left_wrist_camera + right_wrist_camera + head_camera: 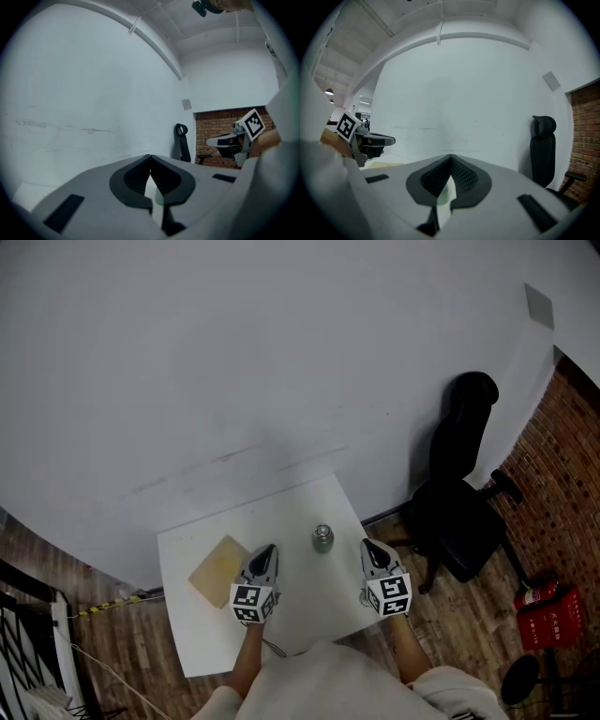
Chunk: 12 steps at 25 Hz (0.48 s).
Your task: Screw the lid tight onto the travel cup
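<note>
— Where's the cup (322,538)?

— Upright on the bench (281,512), between your tools. Its lid is too small to judge, so this fits before twisting or after. Any twist needs the cup steadied. Your left tool (266,551) and right tool (368,547) are both closed tight, empty, near the cup.

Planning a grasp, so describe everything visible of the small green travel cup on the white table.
The small green travel cup stands upright on the white square table, right of its middle, between the left gripper and the right gripper, touching neither. From above it is a short cylinder with a pale green wall and a round greyish top, possibly its lid; too small to tell whether that is screwed down. Only the tabletop touches it.
</note>
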Tool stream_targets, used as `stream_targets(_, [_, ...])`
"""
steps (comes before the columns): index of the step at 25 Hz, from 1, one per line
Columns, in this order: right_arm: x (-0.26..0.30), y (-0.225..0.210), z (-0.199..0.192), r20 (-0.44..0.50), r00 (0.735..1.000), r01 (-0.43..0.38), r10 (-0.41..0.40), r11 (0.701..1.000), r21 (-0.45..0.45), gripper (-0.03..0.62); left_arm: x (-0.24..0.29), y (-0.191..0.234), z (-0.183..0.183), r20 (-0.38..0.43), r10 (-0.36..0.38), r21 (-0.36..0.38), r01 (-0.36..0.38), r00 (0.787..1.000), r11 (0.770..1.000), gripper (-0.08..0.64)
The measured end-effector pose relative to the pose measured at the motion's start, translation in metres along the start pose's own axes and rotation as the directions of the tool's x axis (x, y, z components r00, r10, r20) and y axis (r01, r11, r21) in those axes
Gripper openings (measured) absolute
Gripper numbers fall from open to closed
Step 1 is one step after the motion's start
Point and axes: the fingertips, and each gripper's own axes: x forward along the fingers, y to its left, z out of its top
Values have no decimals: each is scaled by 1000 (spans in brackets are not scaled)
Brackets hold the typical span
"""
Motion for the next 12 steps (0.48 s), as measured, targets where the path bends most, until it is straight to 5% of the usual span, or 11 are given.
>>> stream_targets(12, [-6, 3, -3, -5, 1000, -5, 5, 1000, 2, -2, -5, -6, 1, -5, 3, 0, -3, 1000, 1000, 8])
